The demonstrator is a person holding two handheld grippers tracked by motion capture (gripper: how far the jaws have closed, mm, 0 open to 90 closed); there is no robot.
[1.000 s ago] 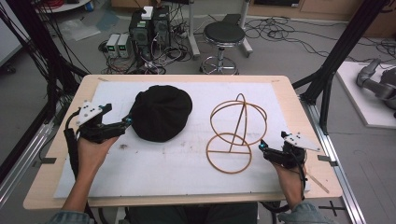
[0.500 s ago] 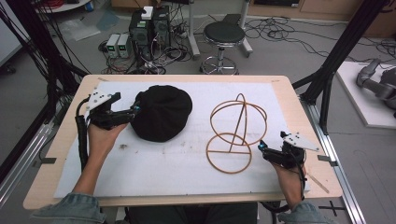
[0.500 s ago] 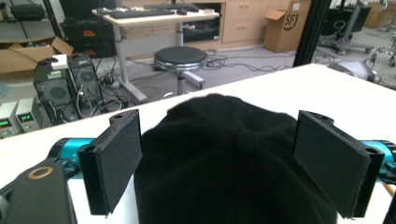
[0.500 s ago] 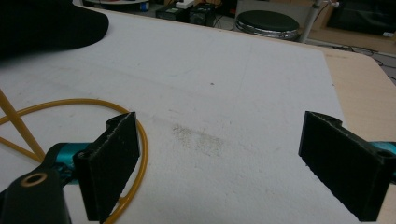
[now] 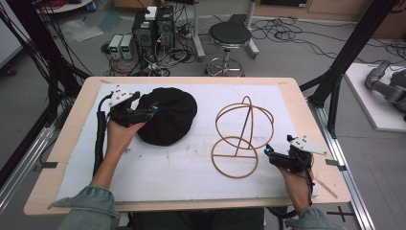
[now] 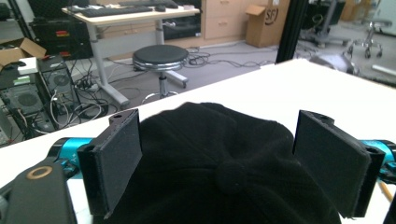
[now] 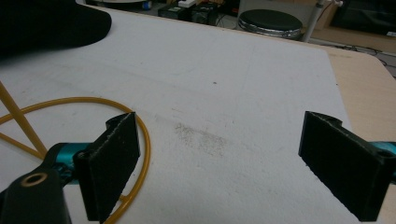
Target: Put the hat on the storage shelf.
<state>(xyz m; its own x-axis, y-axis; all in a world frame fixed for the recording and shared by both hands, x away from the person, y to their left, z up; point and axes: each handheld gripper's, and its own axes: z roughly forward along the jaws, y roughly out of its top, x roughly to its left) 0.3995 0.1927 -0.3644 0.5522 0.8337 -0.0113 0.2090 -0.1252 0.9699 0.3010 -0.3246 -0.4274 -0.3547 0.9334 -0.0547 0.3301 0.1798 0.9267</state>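
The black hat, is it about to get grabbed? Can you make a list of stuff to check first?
1. Left gripper open wide enough: ok, its jaws stand apart on either side of the black hat.
2. Hat between the jaws: ok, in the left gripper view the crown and its top button sit in the gap.
3. Pads touching the cloth: cannot tell, they look close but contact is not clear.
4. Hat free of the wire stand: ok, they sit apart on the white mat.
5. Right gripper out of the way: ok, open, near the stand's base ring, far from the hat.
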